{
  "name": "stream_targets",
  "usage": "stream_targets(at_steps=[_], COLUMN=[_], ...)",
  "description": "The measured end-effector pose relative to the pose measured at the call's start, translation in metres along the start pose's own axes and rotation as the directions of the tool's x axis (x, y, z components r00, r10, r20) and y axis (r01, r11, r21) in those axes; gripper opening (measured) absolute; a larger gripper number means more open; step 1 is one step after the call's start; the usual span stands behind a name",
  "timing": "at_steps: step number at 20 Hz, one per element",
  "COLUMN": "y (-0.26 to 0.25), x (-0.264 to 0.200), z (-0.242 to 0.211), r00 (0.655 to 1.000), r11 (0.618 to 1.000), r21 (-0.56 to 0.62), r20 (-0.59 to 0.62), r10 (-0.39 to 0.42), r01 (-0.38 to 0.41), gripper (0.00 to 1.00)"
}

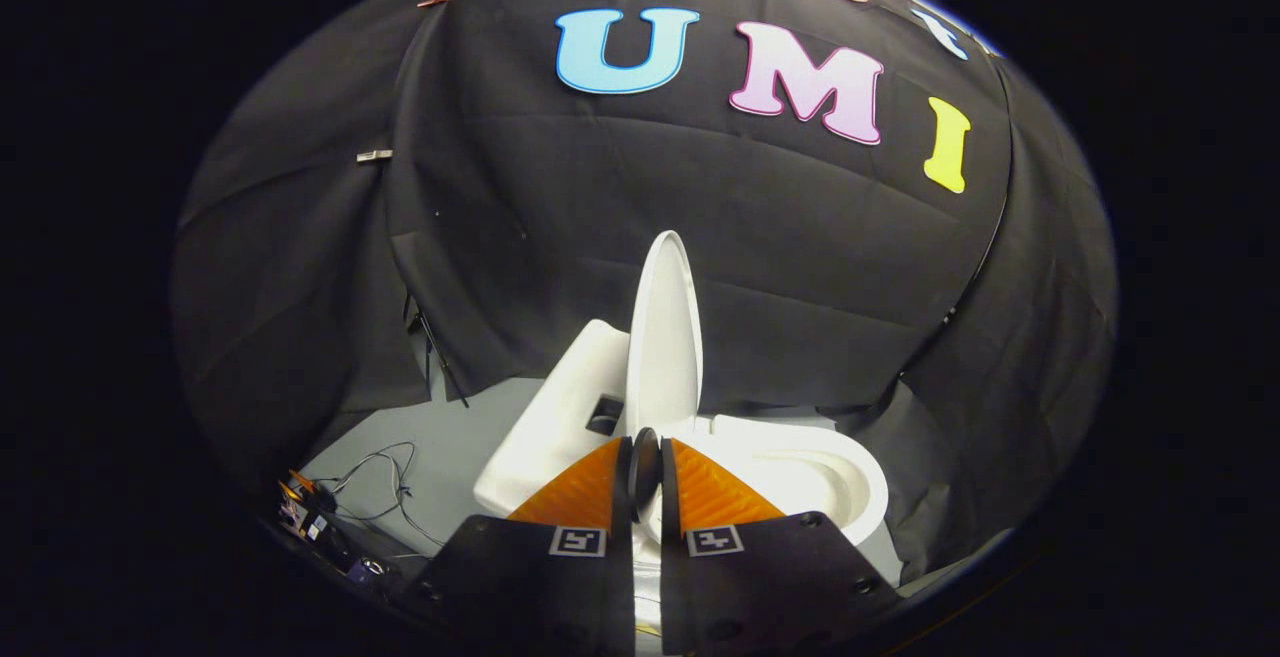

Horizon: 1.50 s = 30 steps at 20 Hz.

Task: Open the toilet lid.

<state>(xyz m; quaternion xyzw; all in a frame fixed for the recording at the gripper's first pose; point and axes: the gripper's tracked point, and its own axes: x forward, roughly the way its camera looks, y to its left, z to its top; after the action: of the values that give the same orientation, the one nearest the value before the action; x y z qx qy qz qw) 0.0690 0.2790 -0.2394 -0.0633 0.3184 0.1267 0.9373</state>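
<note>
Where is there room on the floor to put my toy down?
Bare grey floor lies between the toilet tank and the loose cables. By the cables it's crowded. The gripper is pinched near the raised lid's base, beside the bowl.

The claw (645,472) points forward and slightly downward, its two wedge-shaped fingers (580,492) drawn nearly together with only a thin slit between their tips. Each finger base carries a small square marker.
</note>
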Motion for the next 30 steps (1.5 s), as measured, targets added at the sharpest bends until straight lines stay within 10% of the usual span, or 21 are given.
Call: stream_targets(at_steps=[6,9,12,30], y=[0.002,0.005,0.002,-0.173], x=[-0.008,-0.025,-0.043,-0.181], z=[-0.013,-0.016,-0.003,0.084], r00=[0.998,0.993,0.985,0.882], r11=[0.998,0.993,0.987,0.979], r21=[0.023,0.006,0.020,0.134], r20=[0.001,0.010,0.068,0.465], r10=[0.062,0.118,0.157,0.076], r01=[-0.062,-0.118,-0.159,-0.154], gripper=[0.30,0.76,1.00,0.99])
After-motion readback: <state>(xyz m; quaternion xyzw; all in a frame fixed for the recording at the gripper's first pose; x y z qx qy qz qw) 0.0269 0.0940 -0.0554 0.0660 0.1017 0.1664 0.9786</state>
